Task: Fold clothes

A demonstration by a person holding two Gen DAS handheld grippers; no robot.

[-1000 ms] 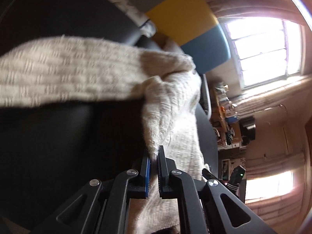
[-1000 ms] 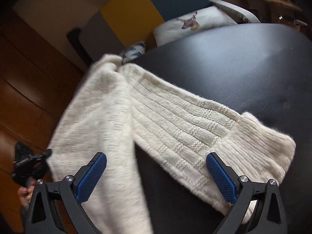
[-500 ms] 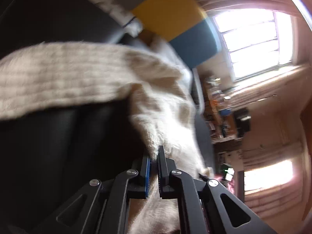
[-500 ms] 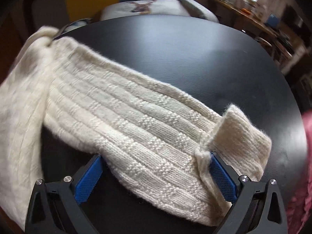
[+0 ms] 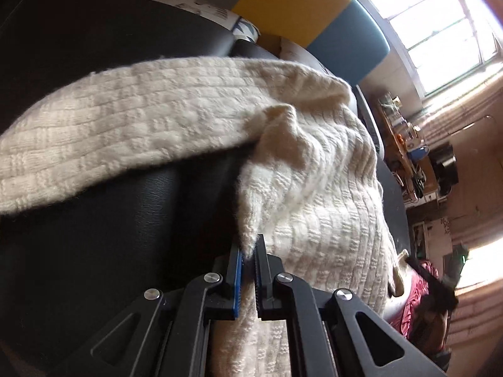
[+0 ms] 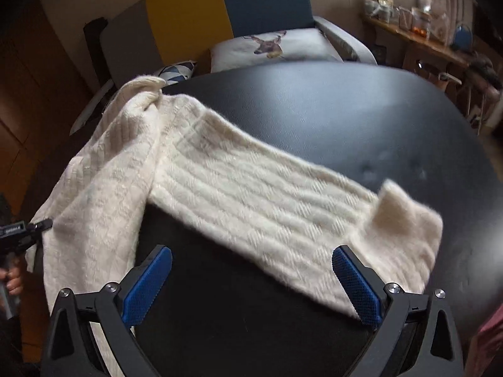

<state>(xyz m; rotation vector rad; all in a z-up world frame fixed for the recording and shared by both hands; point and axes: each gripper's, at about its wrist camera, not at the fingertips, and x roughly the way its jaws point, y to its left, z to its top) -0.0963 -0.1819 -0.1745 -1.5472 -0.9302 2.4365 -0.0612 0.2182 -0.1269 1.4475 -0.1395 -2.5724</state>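
No readable text, labels, brands or nos. in either view. Small pale marking on black tool [image 6: 14,229] at left edge of right wrist view: too small and blurred to make out. Pillow [image 6: 270,47] bears deer print, no lettering.

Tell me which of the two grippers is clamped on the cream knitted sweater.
The left gripper: it pinches an edge of the cream knitted sweater; the right gripper is wide open, holding nothing.
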